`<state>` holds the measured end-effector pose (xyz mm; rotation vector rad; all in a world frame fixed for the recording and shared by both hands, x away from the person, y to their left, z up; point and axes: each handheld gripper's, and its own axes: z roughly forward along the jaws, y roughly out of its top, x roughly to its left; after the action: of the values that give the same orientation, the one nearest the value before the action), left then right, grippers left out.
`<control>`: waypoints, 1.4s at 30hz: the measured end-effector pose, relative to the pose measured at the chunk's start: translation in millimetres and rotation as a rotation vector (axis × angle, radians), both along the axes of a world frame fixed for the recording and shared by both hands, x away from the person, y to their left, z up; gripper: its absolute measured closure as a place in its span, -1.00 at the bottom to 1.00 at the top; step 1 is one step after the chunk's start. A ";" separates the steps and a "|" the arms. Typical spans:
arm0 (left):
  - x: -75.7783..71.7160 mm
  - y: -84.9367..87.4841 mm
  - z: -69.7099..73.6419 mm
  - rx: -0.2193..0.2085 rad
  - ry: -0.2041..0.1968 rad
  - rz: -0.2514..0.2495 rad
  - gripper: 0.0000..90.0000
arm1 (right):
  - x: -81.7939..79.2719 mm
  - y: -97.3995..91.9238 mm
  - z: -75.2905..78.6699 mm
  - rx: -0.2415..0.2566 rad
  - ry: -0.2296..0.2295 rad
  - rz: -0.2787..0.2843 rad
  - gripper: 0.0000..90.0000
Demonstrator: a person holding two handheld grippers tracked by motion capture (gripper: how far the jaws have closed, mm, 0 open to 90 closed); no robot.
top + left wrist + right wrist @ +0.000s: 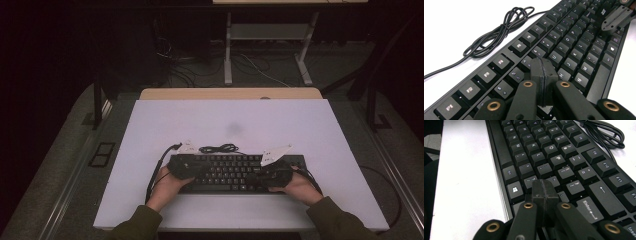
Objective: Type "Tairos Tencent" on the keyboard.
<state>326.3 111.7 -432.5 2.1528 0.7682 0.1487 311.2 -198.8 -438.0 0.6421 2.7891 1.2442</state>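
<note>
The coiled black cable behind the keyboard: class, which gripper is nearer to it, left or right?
Left. The left gripper sits on the keyboard just left of the coiled cable; the right gripper rests farther off, toward the keyboard's right end.

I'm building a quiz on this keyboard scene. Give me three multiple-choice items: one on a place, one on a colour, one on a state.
1. Where does the bundled cable lie? A) beyond the keyboard's far edge B) on the keys C) on the floor
2. What colour is the keyboard? A) white B) black C) red
3. How do the left tongs stand? A) wide open B) shut on the cable C) shut, holding nothing

A: the cable lies on the table behind the keyboard.
B: its keys and frame are black.
C: the left tongs have their jaws pressed together over the keys.
</note>
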 end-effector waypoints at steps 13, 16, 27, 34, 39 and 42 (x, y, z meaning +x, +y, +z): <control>-2.3 2.4 2.2 -0.037 -0.021 0.017 0.53 | 0.8 -2.9 4.9 0.053 0.001 -0.011 0.80; -2.9 3.0 2.7 -0.042 -0.018 0.020 0.31 | 2.0 -3.5 6.3 0.080 0.013 -0.028 0.57; -4.4 7.4 3.5 -0.062 -0.037 0.023 -0.10 | 5.0 -0.9 7.9 0.133 -0.011 -0.110 -0.23; -5.9 9.2 3.4 -0.077 -0.045 0.033 -0.15 | 6.3 -0.6 7.6 0.134 -0.012 -0.116 -0.26; -6.8 11.0 3.3 -0.078 -0.054 0.033 -0.18 | 7.3 0.9 7.5 0.139 -0.020 -0.119 -0.33; -8.3 12.4 3.2 -0.078 -0.059 0.038 -0.19 | 7.8 1.8 8.0 0.138 -0.021 -0.123 -0.35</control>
<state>318.0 124.1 -429.3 2.0523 0.7686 0.1979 318.9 -197.0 -430.0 0.7894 2.6193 1.4190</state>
